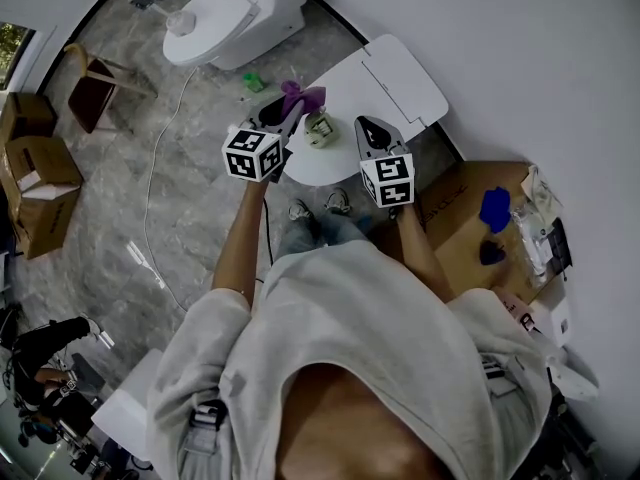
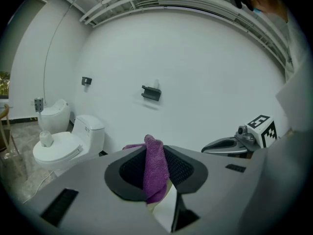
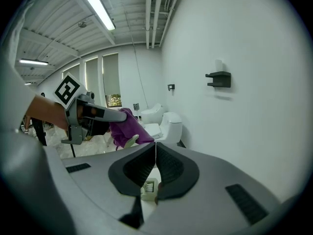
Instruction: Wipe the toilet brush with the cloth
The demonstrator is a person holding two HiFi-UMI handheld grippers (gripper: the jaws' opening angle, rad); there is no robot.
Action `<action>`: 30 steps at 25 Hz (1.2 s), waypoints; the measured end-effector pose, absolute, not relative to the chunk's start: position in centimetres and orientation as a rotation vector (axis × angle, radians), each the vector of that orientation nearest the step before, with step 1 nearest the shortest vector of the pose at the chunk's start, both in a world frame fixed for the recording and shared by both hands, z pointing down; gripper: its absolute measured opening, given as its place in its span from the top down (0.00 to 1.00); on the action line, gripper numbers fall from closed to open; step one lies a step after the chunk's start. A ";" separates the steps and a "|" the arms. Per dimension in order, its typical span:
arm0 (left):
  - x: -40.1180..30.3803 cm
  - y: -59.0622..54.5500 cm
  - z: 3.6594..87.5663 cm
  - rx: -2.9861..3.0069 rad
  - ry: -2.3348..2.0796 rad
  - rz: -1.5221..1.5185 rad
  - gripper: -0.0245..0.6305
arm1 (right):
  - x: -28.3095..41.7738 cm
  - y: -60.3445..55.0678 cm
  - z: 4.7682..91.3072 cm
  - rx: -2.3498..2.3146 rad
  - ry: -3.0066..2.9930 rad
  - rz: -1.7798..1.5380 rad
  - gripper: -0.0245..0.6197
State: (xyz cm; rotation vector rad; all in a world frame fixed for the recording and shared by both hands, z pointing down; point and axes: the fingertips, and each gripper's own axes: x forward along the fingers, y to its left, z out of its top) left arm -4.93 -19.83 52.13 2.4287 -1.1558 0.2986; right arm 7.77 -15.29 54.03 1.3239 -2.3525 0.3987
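The left gripper's (image 2: pixel 155 149) fingers are clenched on a purple cloth (image 2: pixel 156 176), which fills the gap between them and sticks out past the tips. The right gripper's (image 3: pixel 155 146) fingers are pressed together, with nothing seen between them. The brush (image 1: pixel 320 129) sits on the white table (image 1: pixel 400 78) between the two grippers. In the head view it is small and unclear. In the right gripper view the fingers hide most of it.

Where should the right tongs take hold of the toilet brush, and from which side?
Probably at its top, coming down from above: the toilet brush seems to stand upright on the white table. The right tongs are shut, so open them first.
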 end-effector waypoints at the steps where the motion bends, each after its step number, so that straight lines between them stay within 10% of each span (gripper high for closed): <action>1: -5.0 -19.8 52.7 2.418 -1.149 0.307 0.80 | 7.8 -15.4 54.2 1.324 -2.346 0.404 0.91; 30: -6.1 -17.7 70.4 2.146 -0.934 0.474 0.80 | 10.2 -15.7 61.1 1.325 -2.115 0.507 0.91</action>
